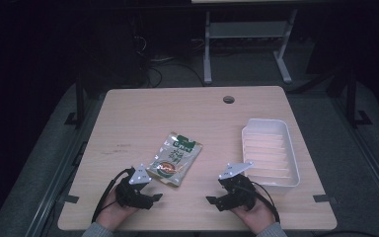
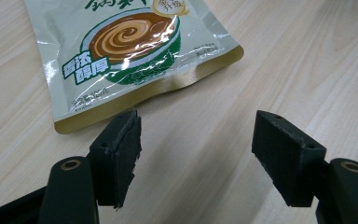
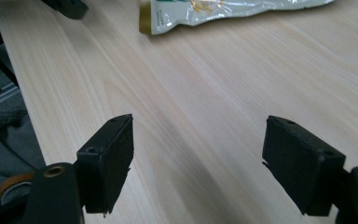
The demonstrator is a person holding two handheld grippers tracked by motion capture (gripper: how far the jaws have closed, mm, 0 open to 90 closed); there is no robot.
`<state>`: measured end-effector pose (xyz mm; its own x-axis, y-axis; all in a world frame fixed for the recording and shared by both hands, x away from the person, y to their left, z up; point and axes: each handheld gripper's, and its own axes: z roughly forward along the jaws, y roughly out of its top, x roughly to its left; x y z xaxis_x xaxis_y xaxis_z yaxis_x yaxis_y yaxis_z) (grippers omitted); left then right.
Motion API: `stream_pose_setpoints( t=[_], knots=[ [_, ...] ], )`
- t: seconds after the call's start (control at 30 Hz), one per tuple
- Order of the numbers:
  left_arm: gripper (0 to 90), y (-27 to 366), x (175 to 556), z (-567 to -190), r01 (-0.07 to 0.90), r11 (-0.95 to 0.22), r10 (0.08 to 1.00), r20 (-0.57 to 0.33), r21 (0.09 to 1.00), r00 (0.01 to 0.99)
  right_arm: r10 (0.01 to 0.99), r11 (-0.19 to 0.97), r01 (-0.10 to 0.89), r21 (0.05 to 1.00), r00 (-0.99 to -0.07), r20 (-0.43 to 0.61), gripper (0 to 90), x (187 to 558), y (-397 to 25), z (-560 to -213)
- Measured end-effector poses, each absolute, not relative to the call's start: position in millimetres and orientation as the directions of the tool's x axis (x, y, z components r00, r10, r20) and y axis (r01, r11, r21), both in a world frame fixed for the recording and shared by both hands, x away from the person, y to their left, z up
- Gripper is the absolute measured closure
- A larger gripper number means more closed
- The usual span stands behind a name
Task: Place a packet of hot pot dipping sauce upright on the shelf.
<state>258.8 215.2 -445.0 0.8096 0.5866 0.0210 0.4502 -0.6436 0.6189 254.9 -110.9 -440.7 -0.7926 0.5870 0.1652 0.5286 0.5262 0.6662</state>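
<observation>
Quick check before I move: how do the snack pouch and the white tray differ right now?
The pouch is a printed green and gold packet lying flat and skewed mid-table; the tray is plain white, rigid, ribbed and raised-rimmed at the right side. The pouch is smaller and sits just ahead of the left gripper; the tray lies beside the right gripper. Both rest untouched on the table.

The pouch (image 2: 121, 51) bears Chinese print, too unclear to read.

Left gripper (image 1: 150, 196) jaws spread; right gripper (image 1: 216, 200) jaws spread.
</observation>
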Motion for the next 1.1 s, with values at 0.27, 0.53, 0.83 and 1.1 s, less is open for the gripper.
stream_pose_setpoints(
  t=[0.27,0.53,0.83,1.1],
  knots=[
    [33.1,221,269,-442,0.475,-0.607,0.618,0.002,0.637,0.786,0.555,0.55,0.503,0.667,-0.816,0.159,22.8,272,-100,-429],
    [34.5,219,278,-438,0.481,-0.589,0.636,0.006,0.65,0.772,0.566,0.541,0.563,0.625,-0.793,0.225,23.4,294,-88,-407],
    [34.4,220,282,-438,0.487,-0.576,0.638,-0.012,0.657,0.77,0.557,0.527,0.532,0.662,-0.805,0.203,25.3,307,-77,-395],
    [34.4,225,282,-439,0.492,-0.565,0.637,-0.029,0.663,0.77,0.643,0.539,0.501,0.677,-0.764,0.054,30.0,309,-66,-412]
  ],
)
